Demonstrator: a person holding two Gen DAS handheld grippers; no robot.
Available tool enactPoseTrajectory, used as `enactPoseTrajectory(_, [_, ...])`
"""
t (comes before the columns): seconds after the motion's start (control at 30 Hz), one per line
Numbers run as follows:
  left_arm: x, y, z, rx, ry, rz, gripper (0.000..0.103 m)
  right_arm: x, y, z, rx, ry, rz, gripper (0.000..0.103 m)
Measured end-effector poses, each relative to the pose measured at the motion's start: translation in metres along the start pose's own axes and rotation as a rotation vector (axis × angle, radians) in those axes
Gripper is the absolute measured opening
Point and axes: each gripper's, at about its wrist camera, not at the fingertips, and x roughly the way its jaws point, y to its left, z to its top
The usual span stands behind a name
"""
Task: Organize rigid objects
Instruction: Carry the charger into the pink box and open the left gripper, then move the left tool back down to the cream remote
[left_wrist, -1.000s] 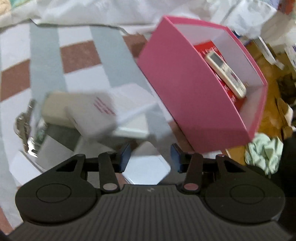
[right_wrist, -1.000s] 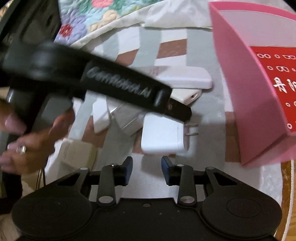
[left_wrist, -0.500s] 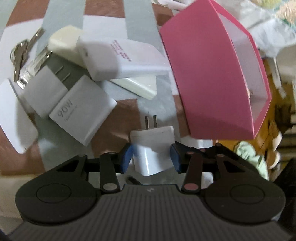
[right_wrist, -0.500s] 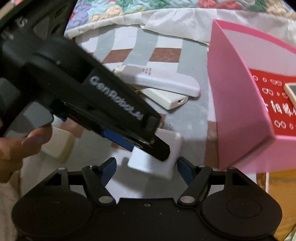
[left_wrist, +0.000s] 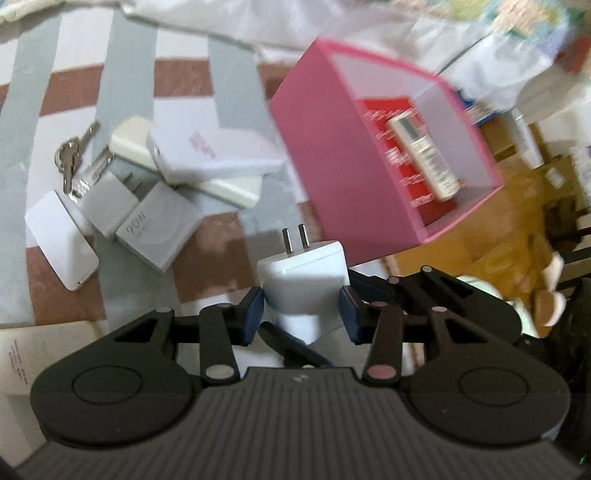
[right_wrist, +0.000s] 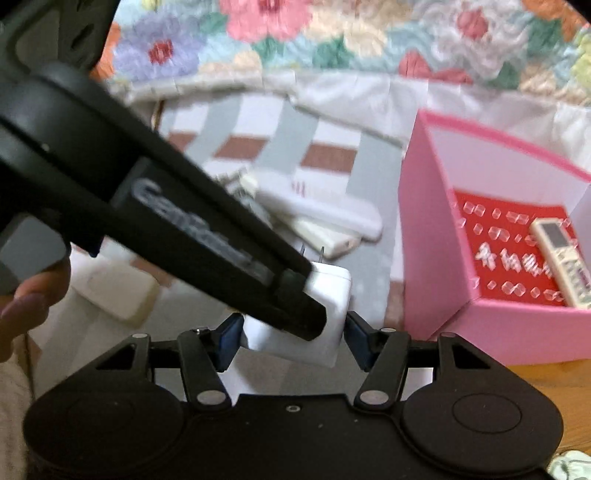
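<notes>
The white charger (left_wrist: 303, 280), prongs pointing away from the cameras, sits between the blue pads of the left claw (left_wrist: 302, 310), which is clenched on its two sides and holds it clear of the striped cloth (left_wrist: 229, 85). In the right wrist view the same charger (right_wrist: 332, 295) also lies between the pads of the right claw (right_wrist: 291, 338); its jaws have just been closing, the left pad touching the charger's side, the right pad standing just beside it, so whether it grips I cannot tell. To the charger's right stands the pink box (left_wrist: 314, 155), open, with a remote control (left_wrist: 424, 155) lying on its red floor. To the charger's left, on the cloth, lie a heap of other white chargers (left_wrist: 155, 229), a power bank (left_wrist: 214, 155) and keys (left_wrist: 70, 162). A person's fingers (right_wrist: 33, 295) show at the far left of the right wrist view.
</notes>
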Motion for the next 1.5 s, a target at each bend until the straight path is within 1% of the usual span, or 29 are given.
enactPoseTrajectory(0.13, [-0.036, -0.012, 0.001, 0.041, -0.099, -0.068, 0.042, -0.036, 0.001, 0.014, -0.086, -0.089, -0.018, 0.065])
enactPoseTrajectory(0.23, [-0.048, -0.030, 0.003, 0.085, -0.159, -0.098, 0.042, -0.055, -0.011, 0.023, -0.071, -0.120, -0.018, 0.065])
enactPoseTrajectory(0.3, [-0.048, -0.043, 0.008, 0.100, -0.174, -0.112, 0.042, -0.065, -0.020, 0.024, -0.048, -0.131, -0.026, 0.065])
enactPoseTrajectory(0.4, [-0.038, -0.068, 0.023, 0.128, -0.153, -0.116, 0.042, -0.076, -0.032, 0.023, -0.034, -0.129, -0.055, 0.065])
enactPoseTrajectory(0.47, [-0.032, -0.083, 0.035, 0.144, -0.137, -0.121, 0.041, -0.078, -0.049, 0.027, -0.018, -0.123, -0.071, 0.065])
enactPoseTrajectory(0.53, [-0.023, -0.095, 0.048, 0.136, -0.125, -0.136, 0.041, -0.079, -0.064, 0.034, -0.014, -0.126, -0.093, 0.065])
enactPoseTrajectory(0.6, [-0.012, -0.109, 0.064, 0.134, -0.112, -0.148, 0.041, -0.078, -0.088, 0.040, -0.006, -0.117, -0.116, 0.065])
enactPoseTrajectory(0.7, [0.009, -0.124, 0.083, 0.108, -0.083, -0.139, 0.041, -0.066, -0.122, 0.053, 0.060, -0.083, -0.091, 0.065])
enactPoseTrajectory(0.77, [0.027, -0.130, 0.093, 0.079, -0.061, -0.131, 0.041, -0.058, -0.147, 0.056, 0.116, -0.045, -0.058, 0.065])
enactPoseTrajectory(0.87, [0.057, -0.134, 0.099, 0.044, -0.033, -0.126, 0.041, -0.040, -0.171, 0.057, 0.143, 0.030, -0.053, 0.065])
enactPoseTrajectory(0.97, [0.087, -0.136, 0.104, 0.020, 0.003, -0.099, 0.041, -0.019, -0.182, 0.053, 0.117, 0.102, -0.068, 0.065])
enactPoseTrajectory(1.07, [0.110, -0.138, 0.106, 0.012, 0.028, -0.070, 0.041, 0.001, -0.192, 0.052, 0.103, 0.151, -0.065, 0.064])
enactPoseTrajectory(1.2, [0.128, -0.137, 0.106, 0.005, 0.064, -0.052, 0.040, 0.015, -0.204, 0.048, 0.110, 0.208, -0.047, 0.064])
enactPoseTrajectory(1.27, [0.133, -0.139, 0.105, 0.003, 0.080, -0.055, 0.040, 0.019, -0.206, 0.044, 0.083, 0.236, -0.057, 0.064])
enactPoseTrajectory(1.33, [0.135, -0.140, 0.105, 0.000, 0.092, -0.065, 0.040, 0.021, -0.202, 0.042, 0.018, 0.236, -0.108, 0.062])
enactPoseTrajectory(1.37, [0.135, -0.141, 0.105, 0.002, 0.087, -0.060, 0.040, 0.021, -0.198, 0.042, -0.030, 0.229, -0.152, 0.063])
enactPoseTrajectory(1.4, [0.135, -0.142, 0.104, 0.013, 0.078, -0.049, 0.041, 0.018, -0.197, 0.042, -0.048, 0.219, -0.168, 0.063])
enactPoseTrajectory(1.5, [0.123, -0.144, 0.102, 0.057, 0.048, -0.040, 0.043, 0.008, -0.195, 0.043, 0.002, 0.180, -0.127, 0.063])
